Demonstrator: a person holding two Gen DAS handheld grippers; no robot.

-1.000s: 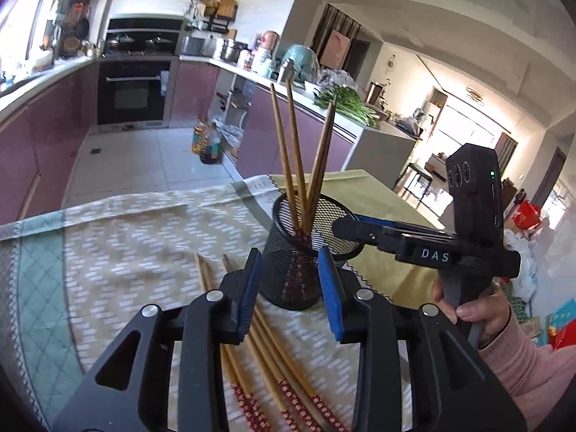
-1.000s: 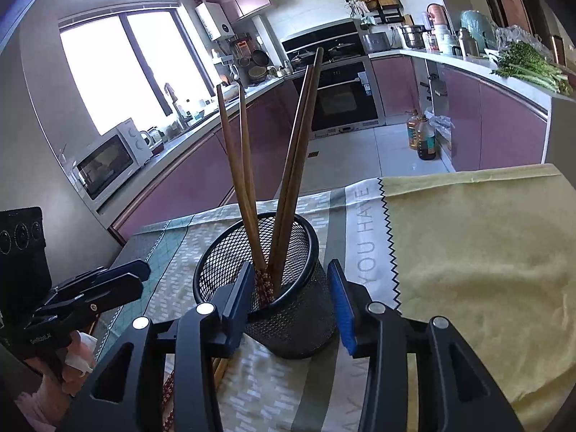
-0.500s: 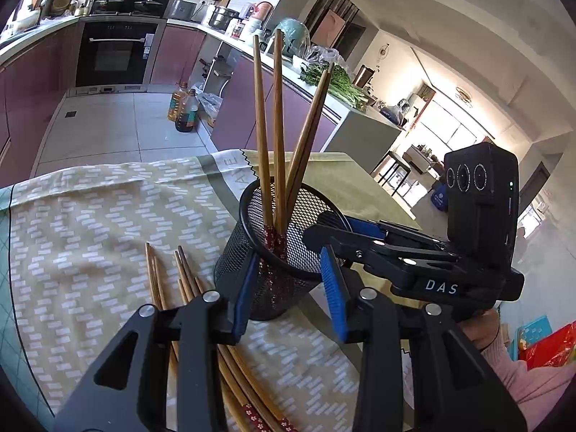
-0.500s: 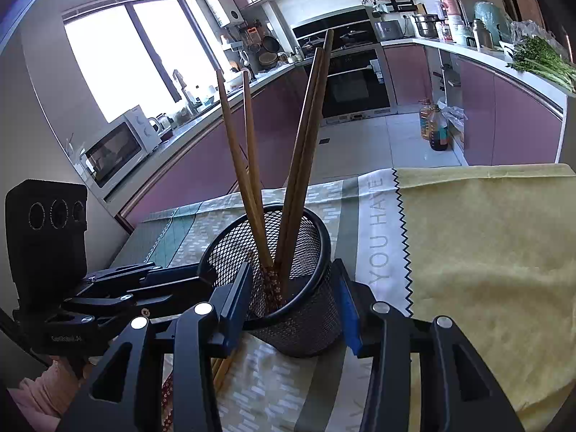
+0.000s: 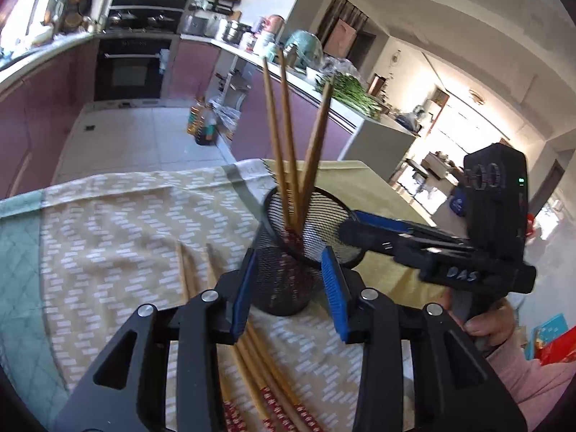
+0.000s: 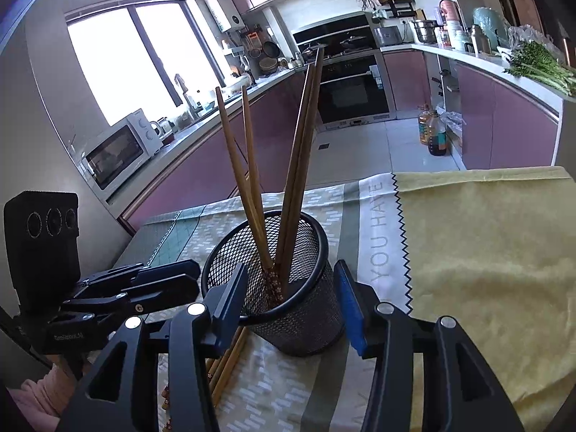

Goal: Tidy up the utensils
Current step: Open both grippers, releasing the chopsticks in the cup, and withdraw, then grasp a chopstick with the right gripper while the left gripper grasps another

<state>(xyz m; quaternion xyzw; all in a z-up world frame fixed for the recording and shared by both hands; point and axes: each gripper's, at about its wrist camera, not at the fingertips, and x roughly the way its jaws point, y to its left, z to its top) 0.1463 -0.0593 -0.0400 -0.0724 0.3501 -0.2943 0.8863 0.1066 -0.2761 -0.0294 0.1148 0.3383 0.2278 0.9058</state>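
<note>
A kitchen with purple cabinets lies behind my counter point(image 6: 486, 252), which is spread with patterned and yellow cloths. On it stands the black mesh cup point(image 6: 288, 288) holding four chopsticks point(image 6: 298, 165). My right tool point(image 6: 289, 297) straddles the cup, jaws opening, pads apart from the mesh. My left tool point(image 5: 288, 288) stands open just before it, over loose chopsticks point(image 5: 252, 360) lying on the cloth.

Right gripper point(image 6: 289, 306) jaws widened and opening, mesh cup point(image 6: 288, 288) between them, pads seen clear of it; left gripper point(image 5: 286, 289) jaws slightly parted further; left view swung, then returned.
</note>
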